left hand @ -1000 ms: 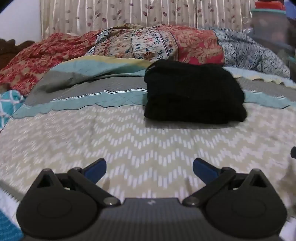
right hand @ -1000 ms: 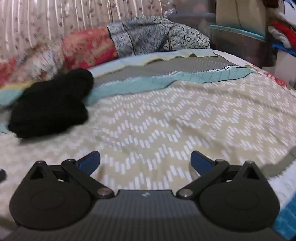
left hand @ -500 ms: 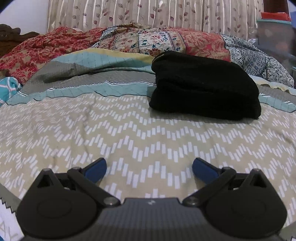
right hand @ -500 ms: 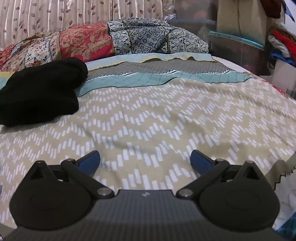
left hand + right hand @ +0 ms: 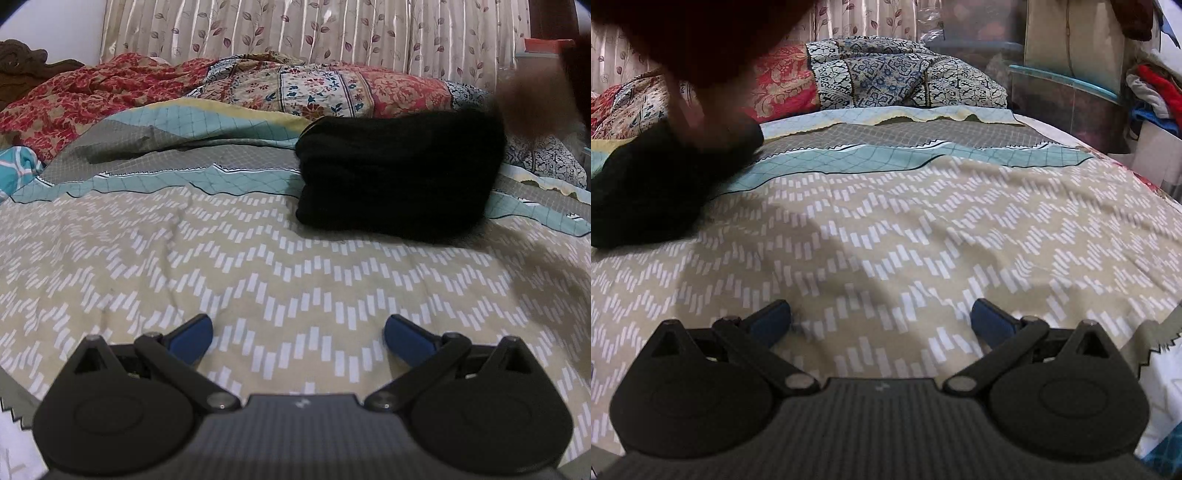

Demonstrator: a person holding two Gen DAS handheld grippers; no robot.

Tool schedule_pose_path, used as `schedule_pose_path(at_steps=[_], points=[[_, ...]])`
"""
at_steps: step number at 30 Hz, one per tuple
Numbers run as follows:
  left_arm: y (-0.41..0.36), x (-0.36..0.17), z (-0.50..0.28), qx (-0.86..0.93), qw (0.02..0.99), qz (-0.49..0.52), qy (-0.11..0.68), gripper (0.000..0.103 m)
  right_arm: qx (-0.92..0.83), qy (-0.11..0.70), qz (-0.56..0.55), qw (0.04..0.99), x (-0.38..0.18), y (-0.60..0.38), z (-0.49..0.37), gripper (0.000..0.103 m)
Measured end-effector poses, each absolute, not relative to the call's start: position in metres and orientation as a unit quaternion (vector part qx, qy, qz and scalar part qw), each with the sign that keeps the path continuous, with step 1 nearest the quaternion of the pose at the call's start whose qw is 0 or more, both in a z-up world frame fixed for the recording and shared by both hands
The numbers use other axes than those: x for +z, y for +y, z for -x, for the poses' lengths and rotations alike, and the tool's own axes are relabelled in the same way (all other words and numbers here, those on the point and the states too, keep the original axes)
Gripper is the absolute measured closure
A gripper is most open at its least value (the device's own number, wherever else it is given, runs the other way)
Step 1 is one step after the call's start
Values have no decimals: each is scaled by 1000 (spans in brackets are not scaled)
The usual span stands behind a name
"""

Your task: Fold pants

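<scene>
The black pants point(image 5: 399, 177) lie folded into a thick bundle on the bed, right of centre in the left wrist view, and at the far left in the right wrist view point(image 5: 646, 199). A blurred bare hand point(image 5: 535, 99) with a dark red sleeve point(image 5: 701, 37) reaches onto the bundle's right end. My left gripper point(image 5: 297, 334) is open and empty, low over the chevron bedspread point(image 5: 258, 280), well short of the pants. My right gripper point(image 5: 881, 317) is open and empty over the bedspread point(image 5: 923, 229), to the right of the pants.
Patterned red, floral and blue-black blankets point(image 5: 295, 85) are piled along the back of the bed under a leaf-print curtain point(image 5: 295, 33). A clear storage bin and piled clothes point(image 5: 1145, 92) stand beyond the bed's right edge.
A blurred hand with a dark red sleeve has come in from above onto the folded pants. Both grippers have stayed open and shifted only a little.
</scene>
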State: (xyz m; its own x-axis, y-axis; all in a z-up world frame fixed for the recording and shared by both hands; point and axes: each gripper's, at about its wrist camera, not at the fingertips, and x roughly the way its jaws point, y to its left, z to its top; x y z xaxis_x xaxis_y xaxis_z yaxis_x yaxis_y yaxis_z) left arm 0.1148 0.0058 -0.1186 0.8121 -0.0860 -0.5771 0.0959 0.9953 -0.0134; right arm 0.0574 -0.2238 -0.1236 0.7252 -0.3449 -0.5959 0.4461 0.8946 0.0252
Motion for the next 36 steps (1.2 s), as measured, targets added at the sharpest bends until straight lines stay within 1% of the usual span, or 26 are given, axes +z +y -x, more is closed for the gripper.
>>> schedule_pose_path(at_steps=[19,24,28,36], points=[[-4,-117,-119,-39,946,-36,320,0,-215,300,-83,926,-125,-223,-60,0],[-5,-110,-104,-25,934,-71,349,0,-214,300,-84,926,-126,-223,-59,0],[12,-105,-80,-17,924,-25,381,0,-215,300,-84,926,-126,-223,-59,0],[9,-99,-46,12,908,-39,418,0,-214,299,-83,926,-126,-223,-59,0]])
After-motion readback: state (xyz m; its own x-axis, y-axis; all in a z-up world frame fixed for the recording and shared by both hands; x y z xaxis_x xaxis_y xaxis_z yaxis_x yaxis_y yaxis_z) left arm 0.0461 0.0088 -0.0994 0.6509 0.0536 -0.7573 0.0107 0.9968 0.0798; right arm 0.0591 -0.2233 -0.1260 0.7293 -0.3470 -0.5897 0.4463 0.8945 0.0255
